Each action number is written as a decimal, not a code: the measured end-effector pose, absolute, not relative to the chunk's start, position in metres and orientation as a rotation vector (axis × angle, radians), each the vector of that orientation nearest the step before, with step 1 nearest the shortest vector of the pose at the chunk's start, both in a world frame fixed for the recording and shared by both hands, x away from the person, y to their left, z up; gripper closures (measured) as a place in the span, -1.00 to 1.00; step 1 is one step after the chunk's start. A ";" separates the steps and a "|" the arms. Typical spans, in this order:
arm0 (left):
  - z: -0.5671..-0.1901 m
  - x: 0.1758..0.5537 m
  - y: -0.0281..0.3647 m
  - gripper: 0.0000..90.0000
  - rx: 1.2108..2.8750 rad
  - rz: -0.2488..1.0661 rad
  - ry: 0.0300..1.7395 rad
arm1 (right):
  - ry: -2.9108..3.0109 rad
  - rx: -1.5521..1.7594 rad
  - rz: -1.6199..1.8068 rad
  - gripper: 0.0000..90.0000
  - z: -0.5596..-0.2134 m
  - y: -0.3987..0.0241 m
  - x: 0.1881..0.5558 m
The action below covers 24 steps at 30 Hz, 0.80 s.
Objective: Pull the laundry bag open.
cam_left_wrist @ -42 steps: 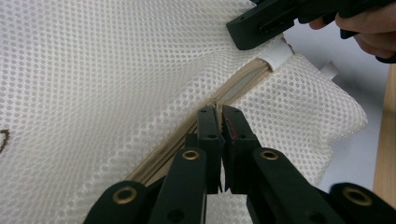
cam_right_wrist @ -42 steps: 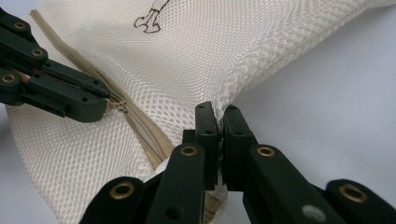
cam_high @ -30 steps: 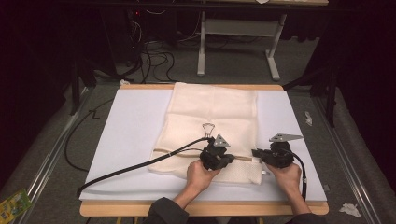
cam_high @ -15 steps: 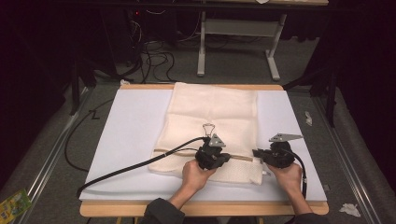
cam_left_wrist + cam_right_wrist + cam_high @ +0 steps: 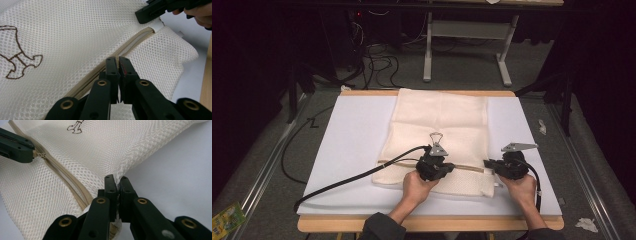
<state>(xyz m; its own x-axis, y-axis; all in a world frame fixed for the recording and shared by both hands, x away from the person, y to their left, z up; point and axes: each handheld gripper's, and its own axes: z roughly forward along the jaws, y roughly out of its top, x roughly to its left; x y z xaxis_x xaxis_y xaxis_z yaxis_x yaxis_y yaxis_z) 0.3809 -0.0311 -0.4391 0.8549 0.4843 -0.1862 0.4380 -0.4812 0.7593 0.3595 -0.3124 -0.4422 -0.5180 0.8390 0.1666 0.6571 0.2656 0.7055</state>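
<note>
A person's two hands worked a cream mesh laundry bag [image 5: 439, 135] near the front edge of a white-topped table [image 5: 352, 150], with bare white surface open to either side of the bag and a narrow strip of it between the bag's near hem and the wooden table rim. The left gripper [image 5: 435, 167] sat on the bag's tan zipper [image 5: 467, 168], its jaws pressed together on the zipper slider, which the right gripper view showed pinched at their tips [image 5: 37, 155]. The right gripper [image 5: 492, 166] had its jaws clamped tight on the bag's edge at the zipper's end, mesh caught between them [image 5: 115, 185].

The zipper ran crosswise from one gripper to the other, parallel to the table's front edge. The bag's long axis pointed away from the person, and its far end touched the table's back edge. A brown line drawing [image 5: 18, 53] marked the mesh beyond the zipper. A black cable [image 5: 357, 177] trailed from the left gripper off the table's left front corner.
</note>
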 end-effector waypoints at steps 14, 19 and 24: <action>-0.440 0.383 -0.014 0.93 2.113 0.079 0.719 | 2.292 1.390 1.072 0.96 -0.441 -0.312 0.364; -0.441 0.383 -0.011 0.93 2.108 0.070 0.719 | 2.287 1.396 1.080 0.96 -0.442 -0.312 0.366; -0.437 0.385 -0.008 0.93 2.105 0.070 0.725 | 2.281 1.400 1.080 0.96 -0.440 -0.311 0.366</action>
<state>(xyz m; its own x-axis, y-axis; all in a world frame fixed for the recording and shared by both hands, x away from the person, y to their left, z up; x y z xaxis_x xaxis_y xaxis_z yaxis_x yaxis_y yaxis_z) 0.3848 -0.0075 -0.4374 0.8279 0.5202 -0.2097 0.4702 -0.4399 0.7651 0.3665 -0.3115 -0.4403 -0.5044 0.8490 0.1576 0.6598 0.2611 0.7046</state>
